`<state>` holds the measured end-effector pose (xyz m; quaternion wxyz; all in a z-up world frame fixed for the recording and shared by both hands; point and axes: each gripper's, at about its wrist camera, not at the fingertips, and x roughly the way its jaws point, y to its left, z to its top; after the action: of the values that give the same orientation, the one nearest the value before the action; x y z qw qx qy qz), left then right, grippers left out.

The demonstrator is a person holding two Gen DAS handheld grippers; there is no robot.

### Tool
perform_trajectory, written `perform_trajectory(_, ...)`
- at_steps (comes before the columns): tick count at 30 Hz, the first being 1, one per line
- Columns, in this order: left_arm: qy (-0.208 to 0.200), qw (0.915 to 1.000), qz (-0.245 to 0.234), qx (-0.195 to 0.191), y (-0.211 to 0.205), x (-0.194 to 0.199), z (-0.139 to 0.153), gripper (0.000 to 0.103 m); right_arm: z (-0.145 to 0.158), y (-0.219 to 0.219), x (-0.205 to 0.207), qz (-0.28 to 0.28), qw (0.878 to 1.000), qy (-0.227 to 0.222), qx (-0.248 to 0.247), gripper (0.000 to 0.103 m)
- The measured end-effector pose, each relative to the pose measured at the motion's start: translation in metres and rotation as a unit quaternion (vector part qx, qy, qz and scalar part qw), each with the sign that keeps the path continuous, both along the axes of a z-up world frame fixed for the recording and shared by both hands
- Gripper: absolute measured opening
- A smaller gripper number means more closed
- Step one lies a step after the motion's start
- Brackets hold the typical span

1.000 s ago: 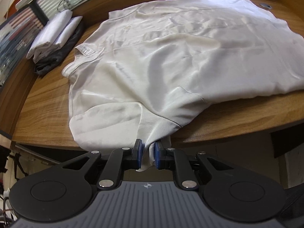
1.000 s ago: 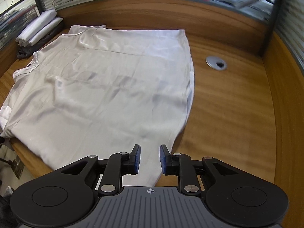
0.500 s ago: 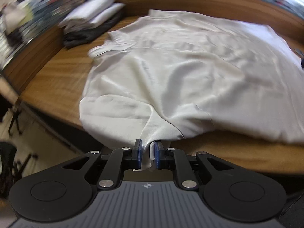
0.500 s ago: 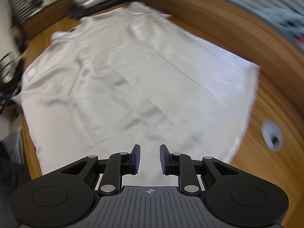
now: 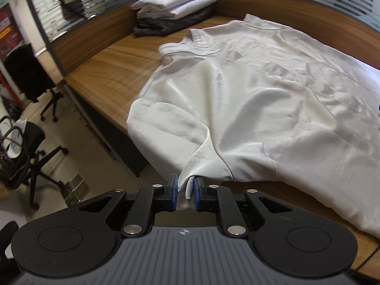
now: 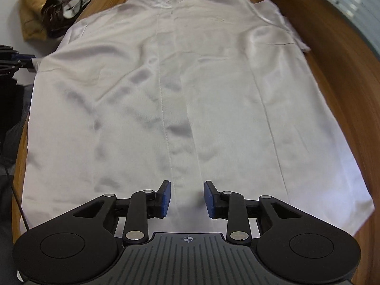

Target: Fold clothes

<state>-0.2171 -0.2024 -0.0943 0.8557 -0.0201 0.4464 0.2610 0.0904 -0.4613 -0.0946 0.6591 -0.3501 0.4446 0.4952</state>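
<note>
A white short-sleeved shirt [image 5: 261,99] lies spread flat on the wooden desk [image 5: 114,71], collar at the far end. My left gripper [image 5: 185,196] is shut on the tip of the near sleeve at the desk's front edge. In the right wrist view the same shirt [image 6: 180,95] fills the frame lengthwise, placket running up the middle. My right gripper [image 6: 187,198] is open and empty just above the shirt's hem, astride the placket. The left gripper [image 6: 22,60] shows at the far left, holding the sleeve.
A stack of folded white and dark clothes [image 5: 173,11] sits at the desk's far corner. Office chairs [image 5: 26,142] stand on the floor to the left. A brown garment and cables [image 6: 45,11] lie beyond the desk. A wooden partition [image 6: 332,35] bounds the right side.
Both grippers have swung around. My right gripper moved from the shirt's side to its hem, now looking along the placket. My left gripper still holds the sleeve and has pulled it outward.
</note>
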Motion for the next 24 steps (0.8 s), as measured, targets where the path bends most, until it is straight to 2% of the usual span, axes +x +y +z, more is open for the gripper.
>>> perform_trajectory(4, 0.001, 0.9997, 0.024, 0.004, -0.005, 0.001, 0.001, 0.015, -0.009, 0.003, 0.006, 0.008, 1.0, -0.002, -0.013, 0.033)
perform_trajectory(8, 0.002, 0.9995, 0.028, 0.013, -0.007, 0.006, 0.003, 0.015, -0.012, 0.0, 0.012, 0.01, 1.0, 0.015, -0.019, 0.03)
perform_trajectory(11, 0.005, 0.9995, 0.026, 0.02, -0.009, 0.006, 0.005, 0.015, -0.01, -0.002, 0.015, 0.003, 1.0, 0.018, -0.019, 0.003)
perform_trajectory(18, 0.012, 0.9991, 0.012, 0.039, -0.015, 0.008, 0.005, 0.016, 0.0, -0.005, 0.022, -0.01, 1.0, 0.009, -0.011, 0.002)
perform_trajectory(24, 0.015, 0.9978, -0.012, 0.063, -0.018, 0.012, 0.007, 0.016, -0.002, -0.009, 0.032, -0.026, 0.999, -0.031, -0.021, 0.002)
